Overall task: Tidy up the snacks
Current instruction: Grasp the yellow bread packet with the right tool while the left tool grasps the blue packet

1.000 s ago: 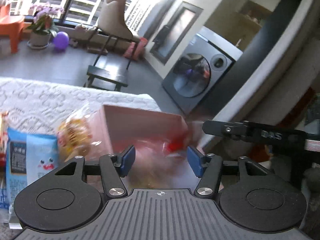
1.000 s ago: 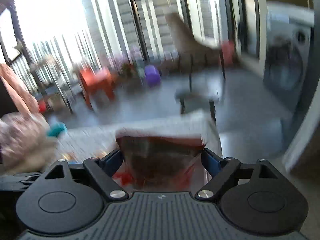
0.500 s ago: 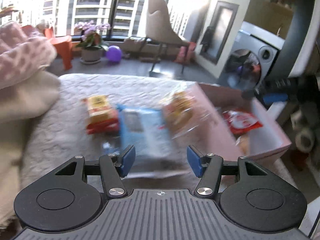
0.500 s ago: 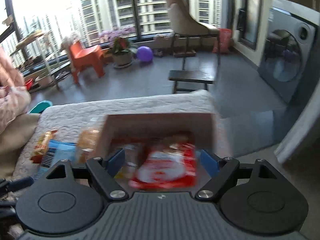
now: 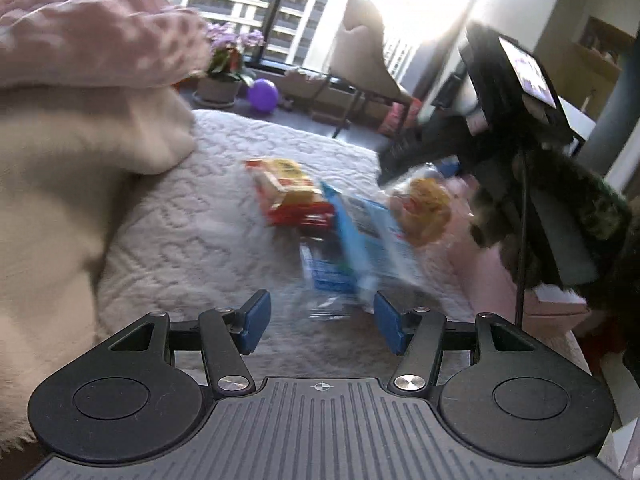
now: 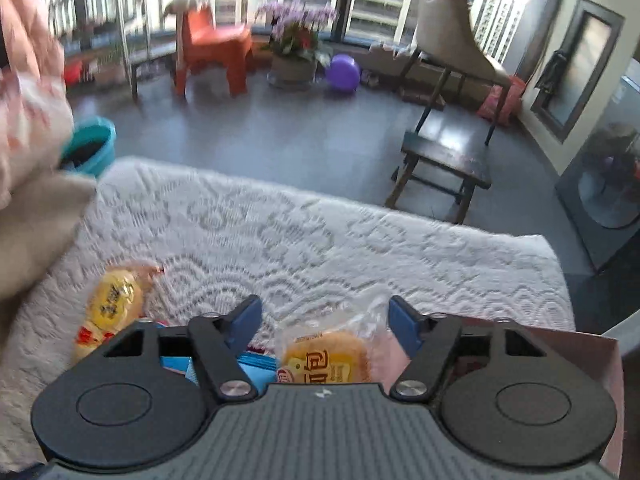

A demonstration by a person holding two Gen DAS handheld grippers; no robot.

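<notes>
Three snacks lie on the white quilt: a yellow-and-red pack, a blue pack and a clear-wrapped round cake. My left gripper hovers open just short of the blue pack, with nothing between its pads. In the right wrist view my right gripper is above the round cake. Its jaws are closing with the wrapper between them, and the pads stand clear of it. The yellow pack lies to its left. The pink box is at the right.
Piled beige and pink blankets crowd the left of the bed. The right unit's black body and a dark fuzzy sleeve hang over the pink box. Beyond the bed edge are a stool and a chair.
The right gripper left a red pack in the pink box, swung left over the round cake and narrowed its jaws. The left gripper swung from the box to the snacks on the quilt.
</notes>
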